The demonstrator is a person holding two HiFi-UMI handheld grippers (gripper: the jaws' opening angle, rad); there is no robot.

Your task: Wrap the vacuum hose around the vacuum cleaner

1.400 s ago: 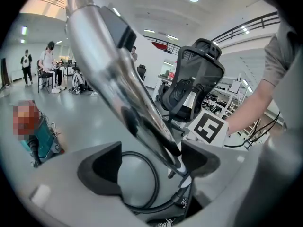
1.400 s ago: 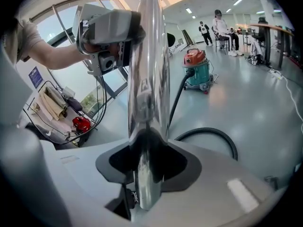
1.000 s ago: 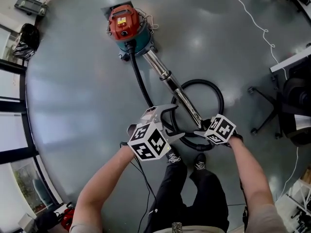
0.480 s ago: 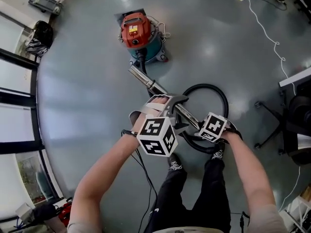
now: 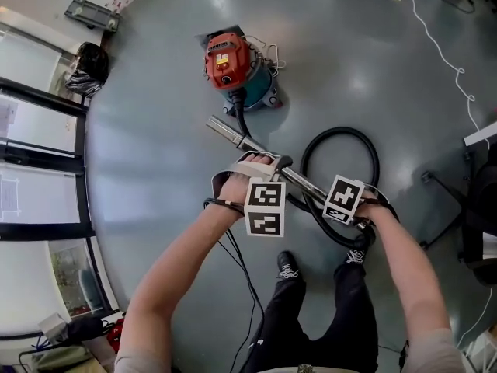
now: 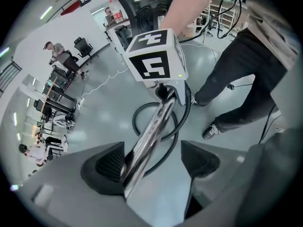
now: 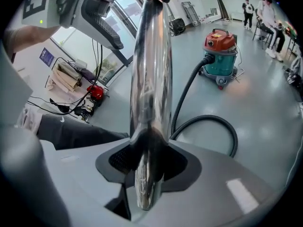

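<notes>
**Q:** What does each tool hold?

**A:** Right gripper point(image 7: 149, 162): jaws clamped on the near end of the shiny chrome metal wand point(image 7: 151, 79). Left gripper point(image 6: 154, 162): jaws wide apart around the same wand, farther along it. The tube leans on one pad and the other pad stands clear.

**Q:** Where are the task's things?

**A:** The red-lidded, teal-bodied canister vacuum cleaner point(image 5: 233, 68) stands on the grey floor point(image 5: 155, 169), well ahead of the person. The black flexible hose point(image 5: 340, 131) leaves its front and lies in one loose loop on the floor beside the wand. None of it is wound round the canister yet.

**Q:** How is the step best done?

**A:** As a judgement: close the left jaws squarely on the wand before shifting it, since a smooth tube gripped at one point may slide or swing. Carry it toward the canister with both grips level. Let the hose trail without kinking, then lead the slack round the body in one direction.
</notes>
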